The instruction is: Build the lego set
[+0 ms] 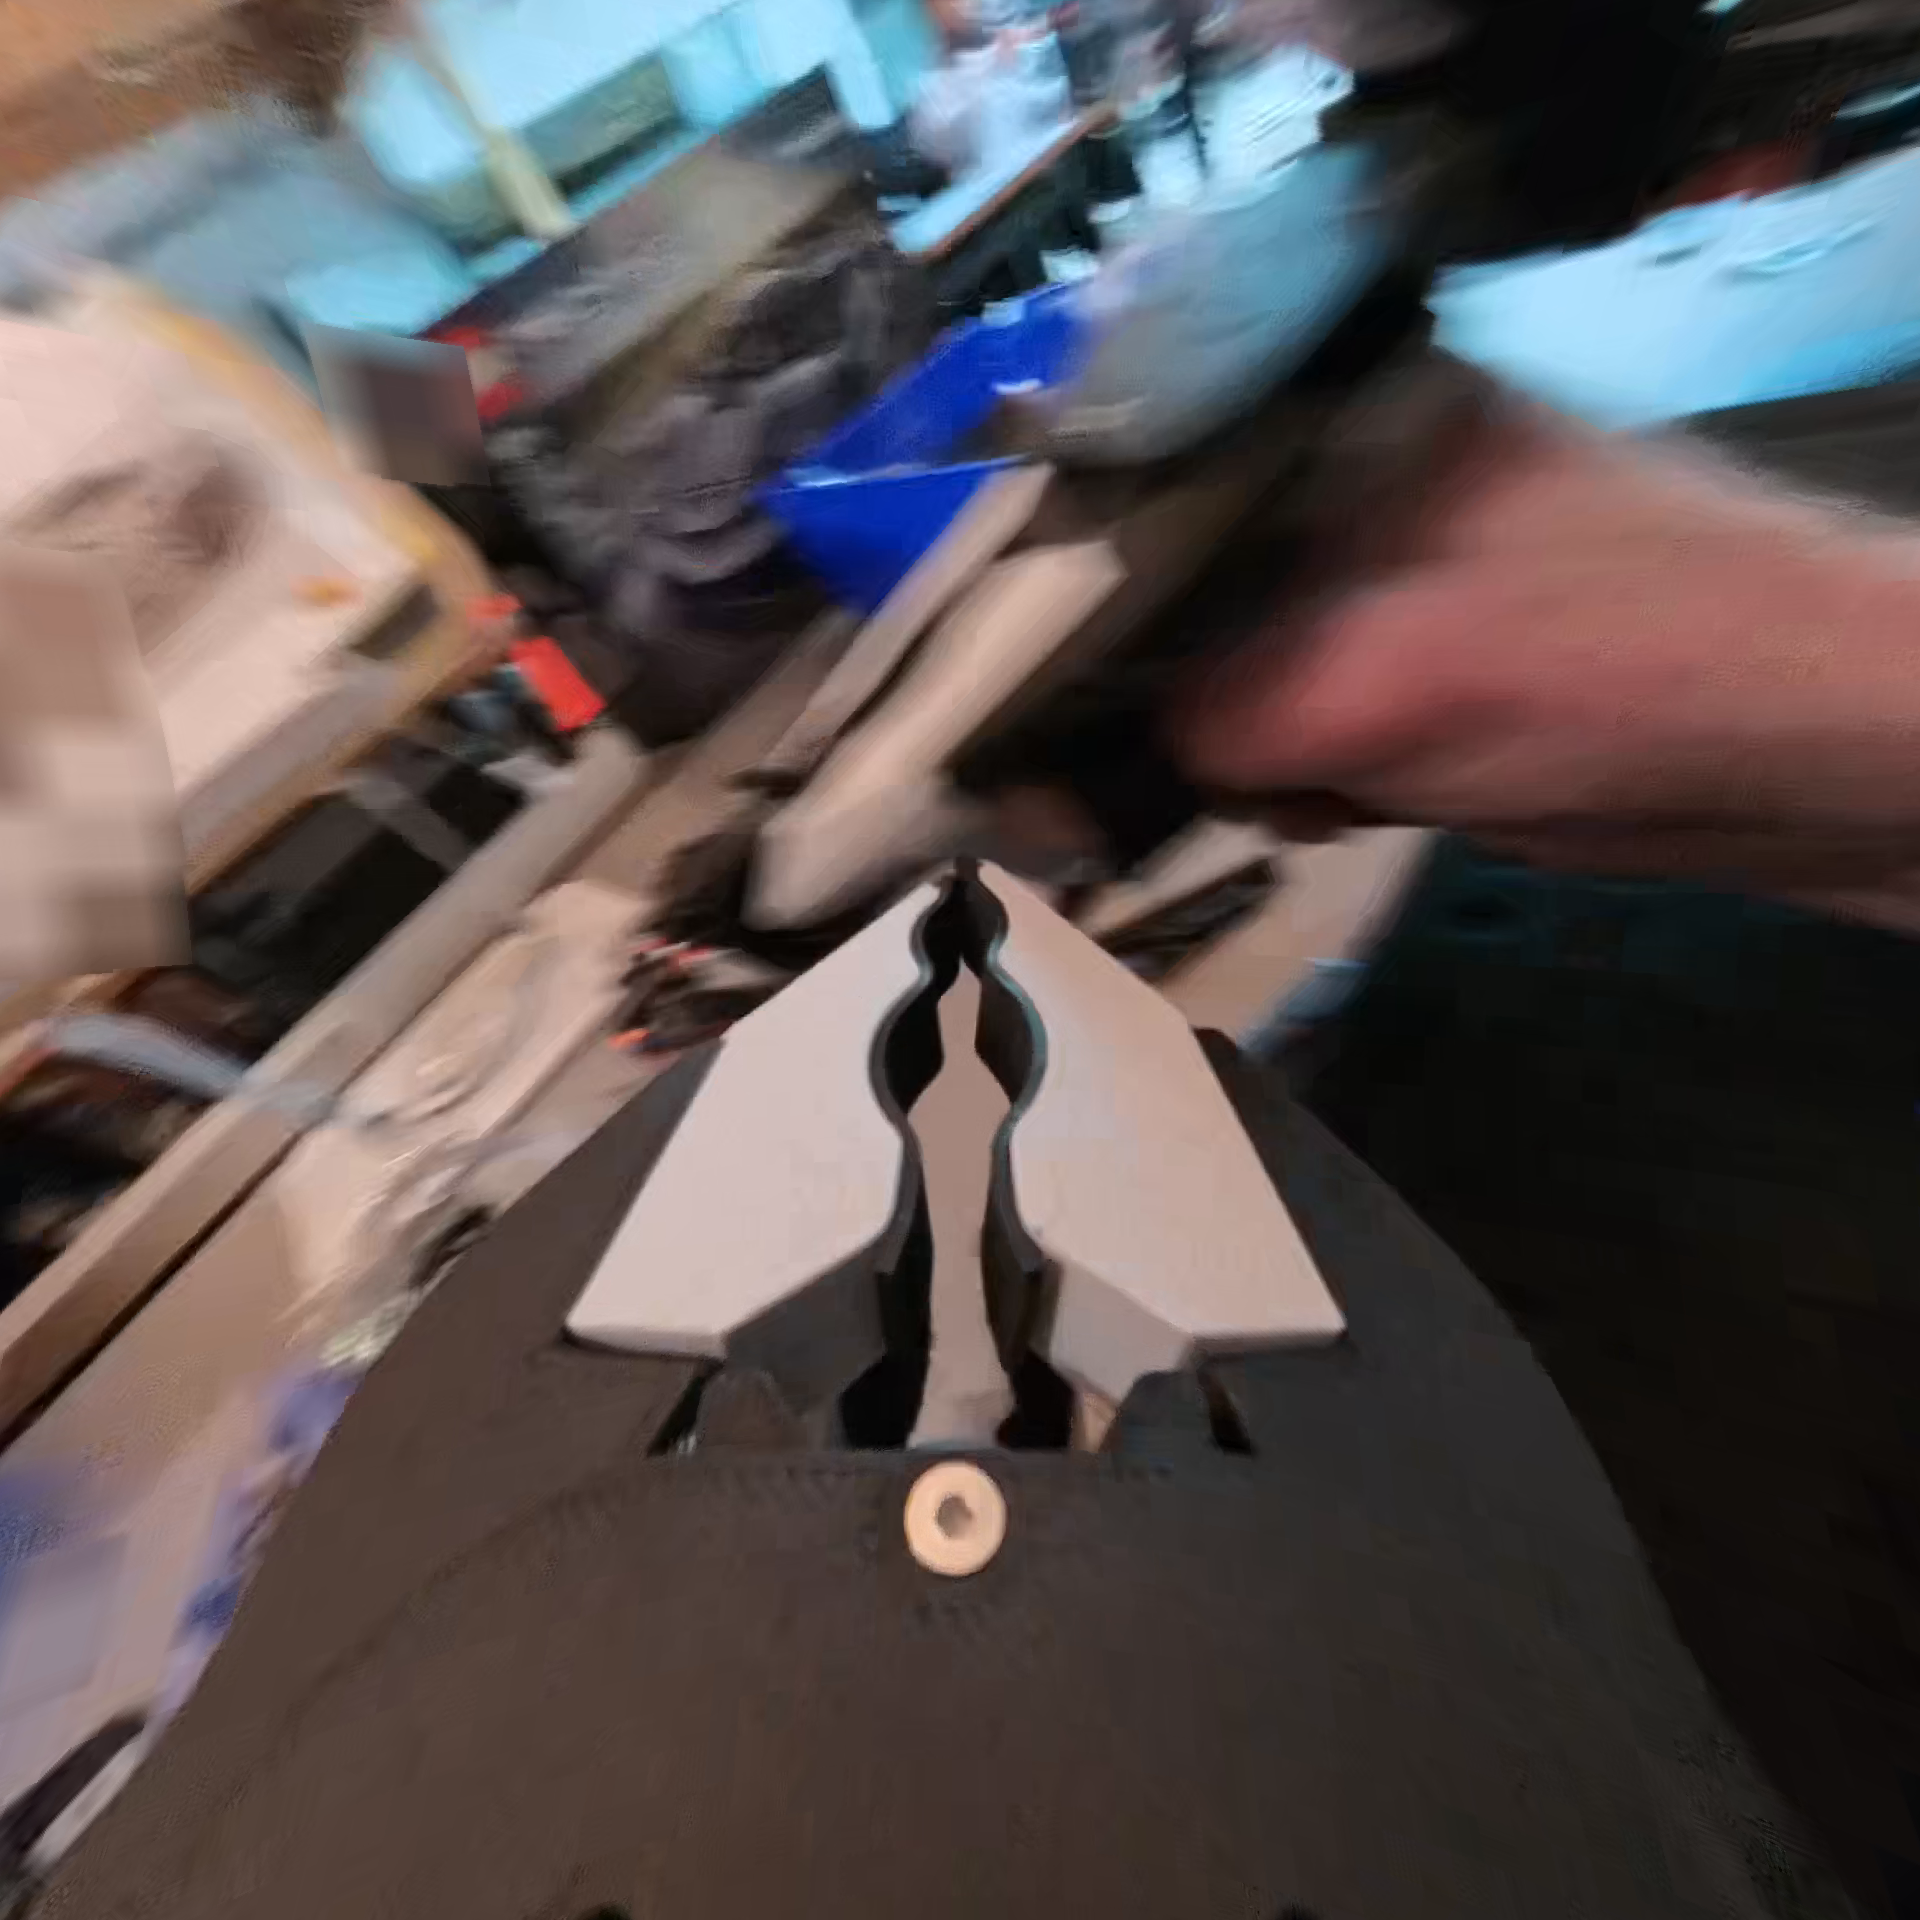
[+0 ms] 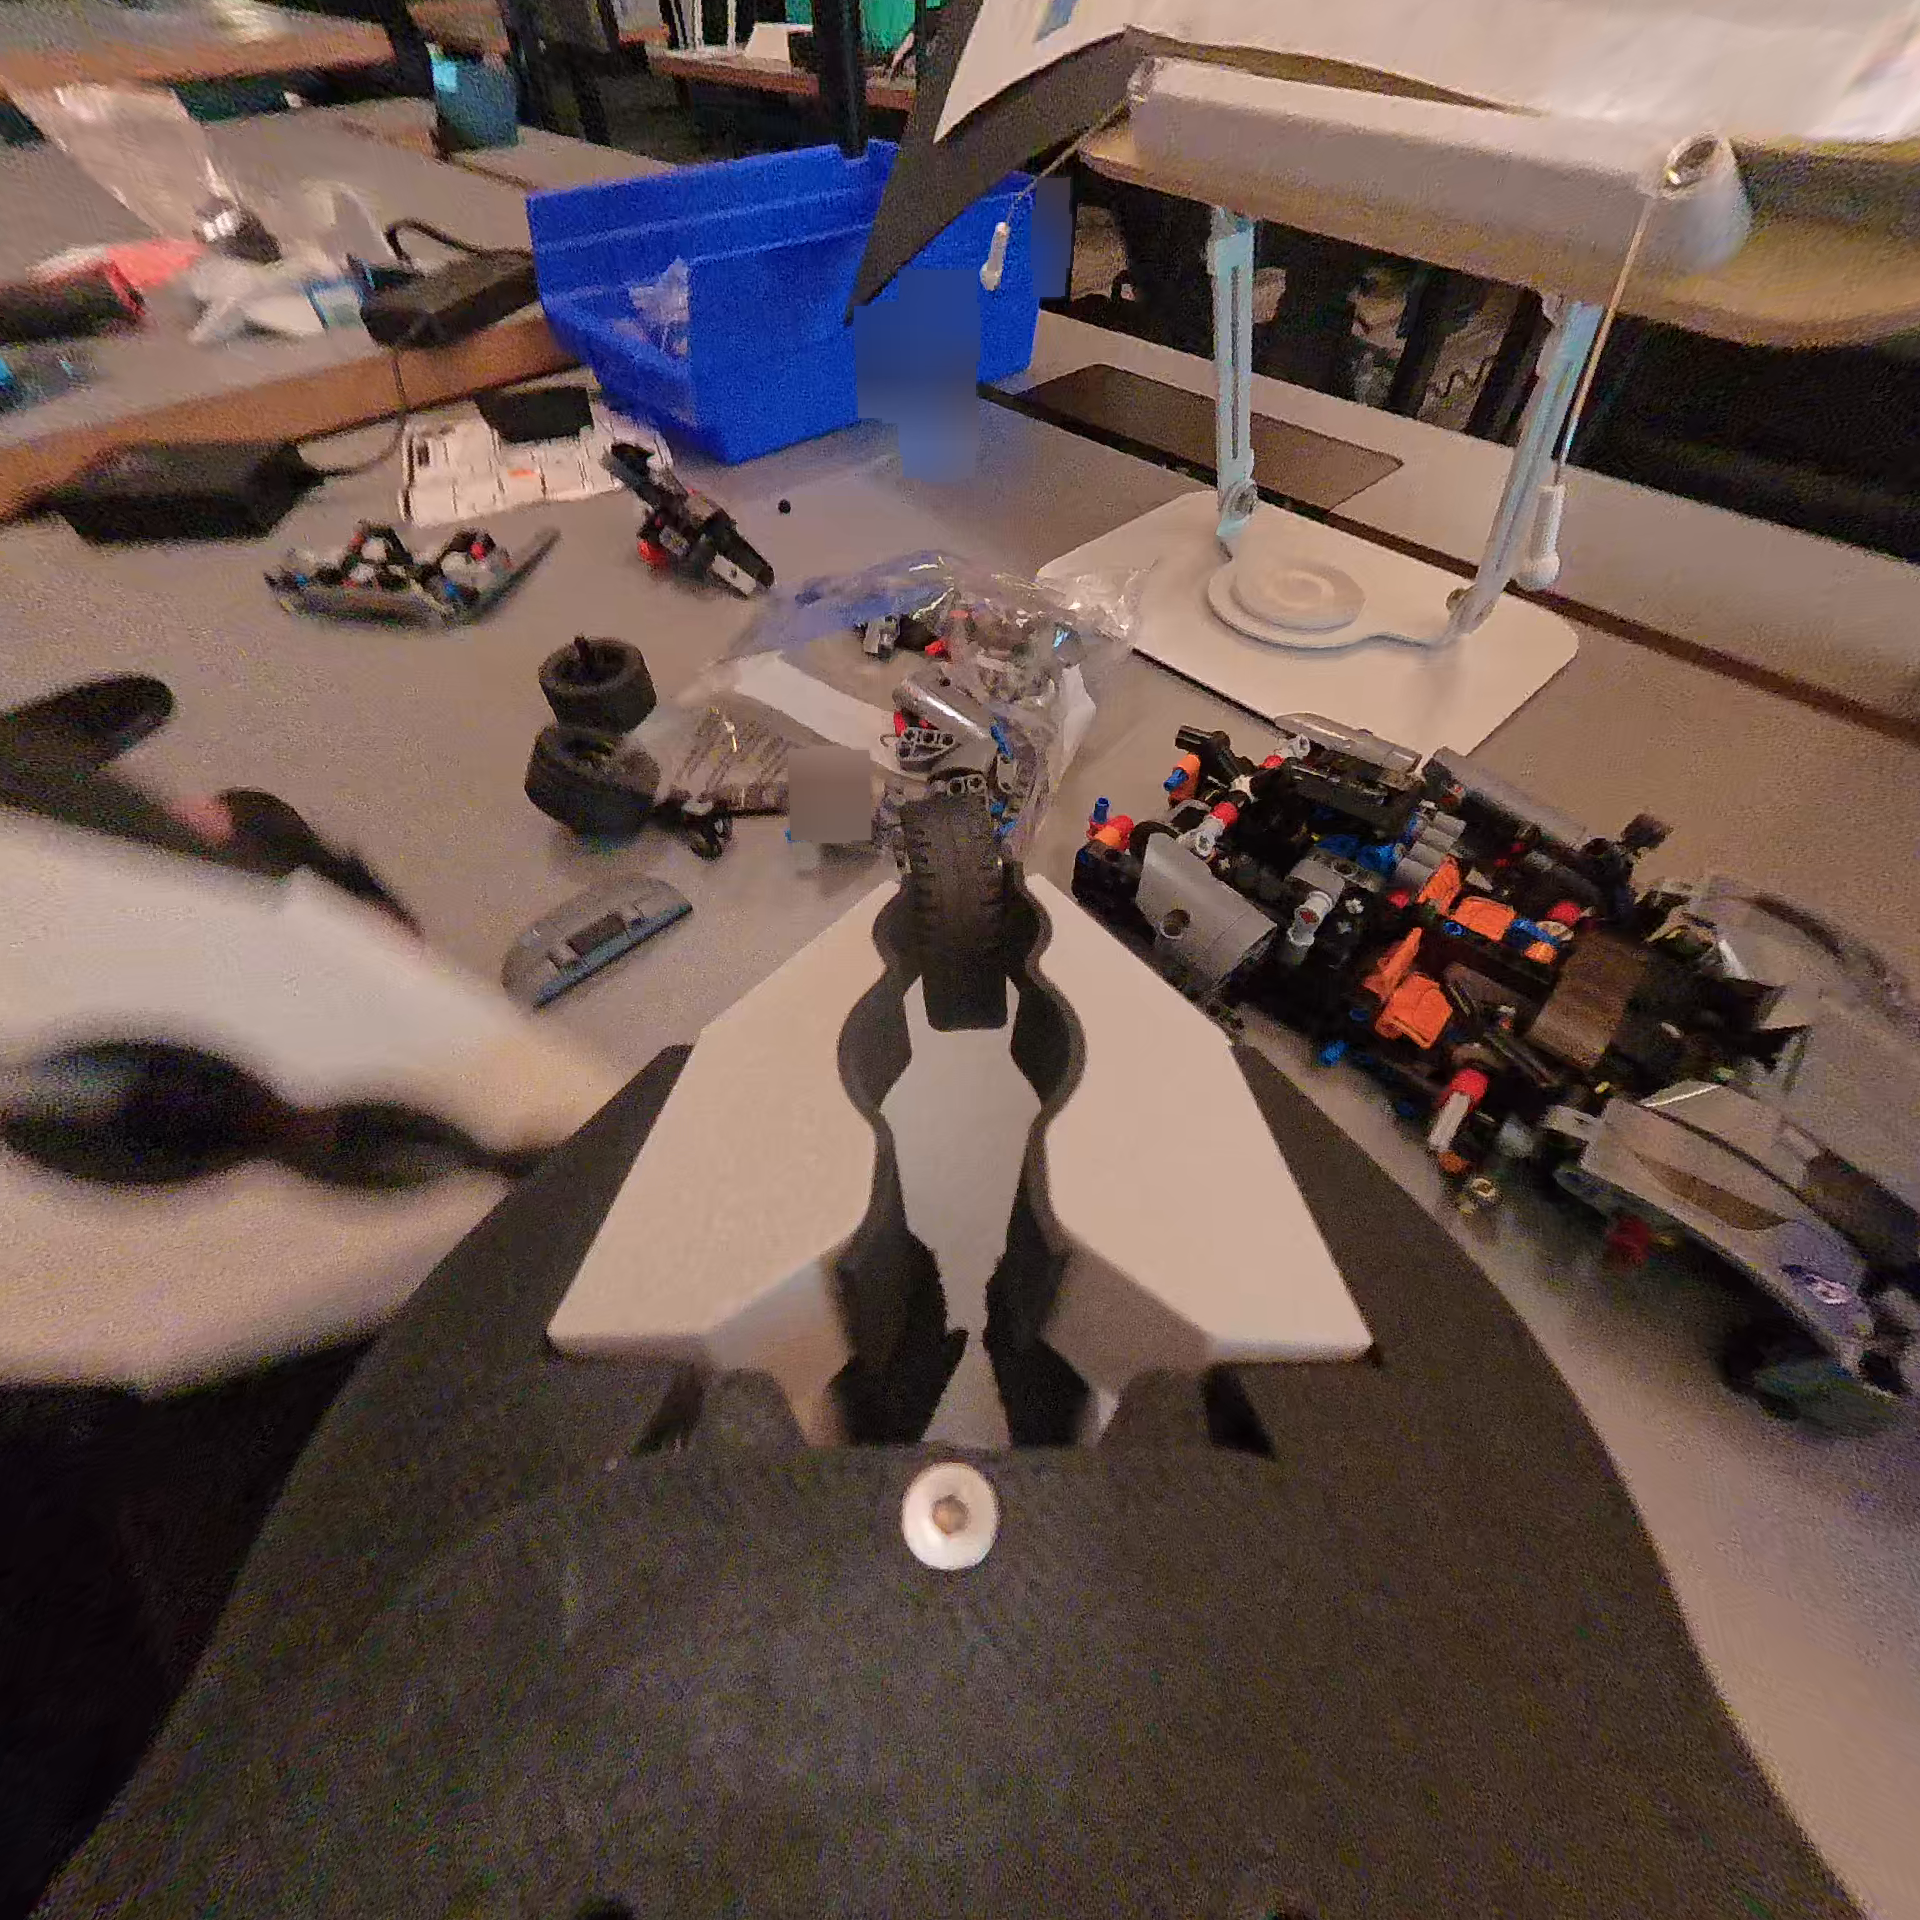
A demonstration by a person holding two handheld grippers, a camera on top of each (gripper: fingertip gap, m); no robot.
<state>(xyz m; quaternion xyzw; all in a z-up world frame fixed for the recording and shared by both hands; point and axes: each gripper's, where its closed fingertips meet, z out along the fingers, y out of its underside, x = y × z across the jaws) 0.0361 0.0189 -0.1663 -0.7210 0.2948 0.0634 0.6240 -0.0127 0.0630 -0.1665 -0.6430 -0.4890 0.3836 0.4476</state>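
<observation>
In the right wrist view my right gripper (image 2: pixel 961 896) is shut on a black tyre (image 2: pixel 958 862), held edge-on above the table. Both pads press on its sides. A partly built Lego car (image 2: pixel 1455 935), black with orange and blue parts, lies on the grey table (image 2: pixel 343 769) to the right. My left gripper (image 1: pixel 964 883) is shut, its tips meet and nothing shows between them. The left wrist view is heavily blurred. It shows the right gripper (image 1: pixel 800 873) just ahead, held by a hand (image 1: pixel 1538 665). The left gripper is a white blur (image 2: pixel 239 1101) at the left of the right wrist view.
Two loose black tyres (image 2: pixel 592 727), a grey curved panel (image 2: pixel 597 935) and a clear bag of parts (image 2: pixel 935 623) lie ahead. Small subassemblies (image 2: pixel 405 577) and a blue bin (image 2: pixel 748 301) sit farther back. A white stand's base (image 2: pixel 1351 623) stands at the back right. Left tips to right tips: about 6 centimetres. From my right tips it is roughly 15 centimetres to the partly built Lego car (image 2: pixel 1455 935); from my left, 20 centimetres.
</observation>
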